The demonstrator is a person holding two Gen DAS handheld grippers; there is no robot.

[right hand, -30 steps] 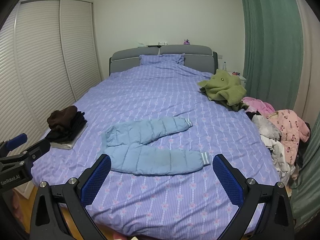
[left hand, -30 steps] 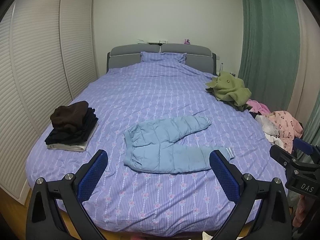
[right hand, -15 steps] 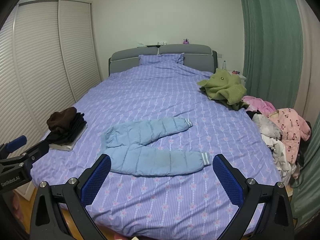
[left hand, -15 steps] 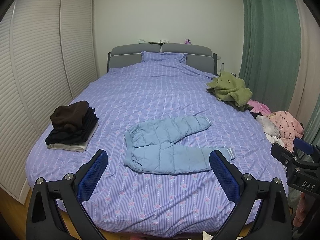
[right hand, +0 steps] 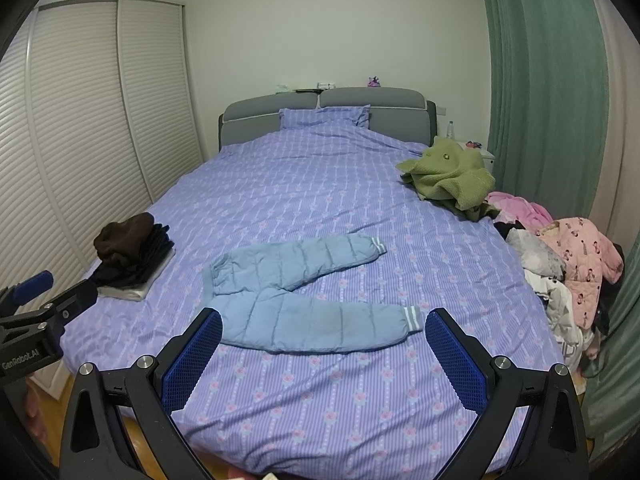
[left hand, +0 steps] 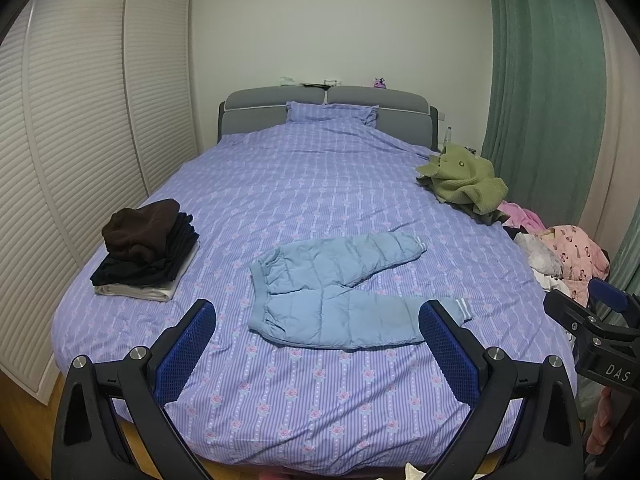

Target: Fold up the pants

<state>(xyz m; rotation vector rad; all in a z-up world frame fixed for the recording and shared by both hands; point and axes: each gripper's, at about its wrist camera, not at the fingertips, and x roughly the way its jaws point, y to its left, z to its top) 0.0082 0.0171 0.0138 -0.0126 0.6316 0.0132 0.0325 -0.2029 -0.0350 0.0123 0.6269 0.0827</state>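
Well apart from the bed (left hand: 360, 420) edges, the pants (left hand: 336, 284) lie unfolded; both grippers' fingers (left hand: 188, 344) (right hand: 456, 356) spread, empty.

Both wrist cameras look from the foot of the bed (left hand: 320, 184) toward the headboard (right hand: 320, 114), side by side, sharing nearly the whole bed.
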